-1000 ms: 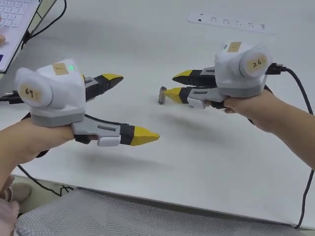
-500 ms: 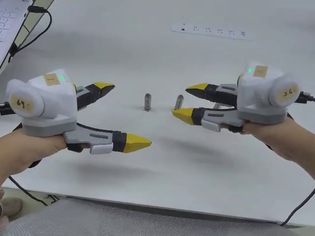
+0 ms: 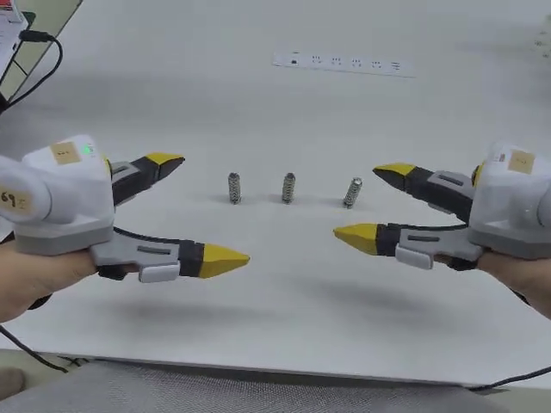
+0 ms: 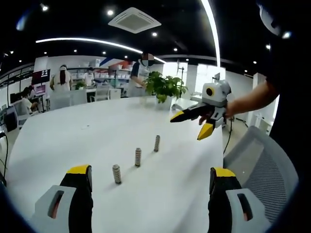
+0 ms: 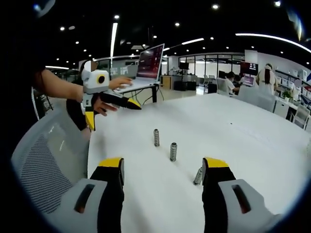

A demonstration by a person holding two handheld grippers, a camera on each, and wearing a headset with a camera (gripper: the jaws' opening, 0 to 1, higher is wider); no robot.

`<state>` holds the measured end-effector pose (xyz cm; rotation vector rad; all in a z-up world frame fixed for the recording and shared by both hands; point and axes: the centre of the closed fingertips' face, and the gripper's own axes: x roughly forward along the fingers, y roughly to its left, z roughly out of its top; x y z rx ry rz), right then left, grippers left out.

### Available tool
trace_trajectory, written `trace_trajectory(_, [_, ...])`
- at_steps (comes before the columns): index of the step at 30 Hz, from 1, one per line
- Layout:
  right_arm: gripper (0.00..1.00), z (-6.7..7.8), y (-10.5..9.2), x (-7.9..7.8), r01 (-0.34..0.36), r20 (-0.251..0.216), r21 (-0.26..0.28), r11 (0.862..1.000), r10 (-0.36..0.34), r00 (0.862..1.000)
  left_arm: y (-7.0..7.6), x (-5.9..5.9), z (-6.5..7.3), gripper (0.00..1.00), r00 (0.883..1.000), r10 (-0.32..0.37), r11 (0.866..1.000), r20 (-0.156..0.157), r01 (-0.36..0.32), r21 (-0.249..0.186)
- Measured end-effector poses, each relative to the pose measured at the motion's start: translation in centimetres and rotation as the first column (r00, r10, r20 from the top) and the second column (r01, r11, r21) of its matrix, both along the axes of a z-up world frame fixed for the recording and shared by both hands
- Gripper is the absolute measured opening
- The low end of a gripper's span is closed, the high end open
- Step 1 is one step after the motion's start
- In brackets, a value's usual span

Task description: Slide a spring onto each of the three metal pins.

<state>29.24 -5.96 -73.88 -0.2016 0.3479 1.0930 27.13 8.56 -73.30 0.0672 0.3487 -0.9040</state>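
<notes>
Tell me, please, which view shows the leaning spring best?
The head view: the leaning spring stands in the open, its tilt plain beside the two upright springs. The right gripper view shows it low, close beside a jaw. The left gripper view has it farthest and small, tilt hard to judge.

The worktop is smooth and white with a soft, matt sheen, and the three springs are coiled wire of dull grey metal. The left tool and right tool have matt white plastic shells, black plastic jaws and smooth yellow tips. The chair is grey woven mesh.
</notes>
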Motion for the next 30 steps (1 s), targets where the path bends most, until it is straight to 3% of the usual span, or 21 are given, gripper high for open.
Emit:
trace_trajectory(8, [0.83,-0.1,-2.6,-1.3,0.053,-0.029,0.021,0.998,-0.053,0.998,0.6,-0.5,0.3,0.99,1.0,0.026,1.0,-0.001,-0.026,-0.006])
trace_trajectory(16, [0.99,-0.7,-3.6,-2.0,0.094,-0.08,0.031,0.995,-0.091,0.993,1.6,-0.9,0.4,0.99,0.998,0.063,0.998,-0.007,-0.063,-0.02])
trace_trajectory(25, [0.99,-0.9,-4.4,-1.9,0.13,-0.093,0.024,0.991,-0.128,0.987,2.0,-0.9,0.5,0.99,0.997,0.076,0.997,0.0,-0.076,-0.01])
trace_trajectory(30, [0.99,-1.1,-4.4,-1.9,0.115,-0.09,0.004,0.993,-0.115,0.989,2.0,-0.8,0.5,0.99,0.997,0.079,0.997,0.0,-0.079,-0.01])
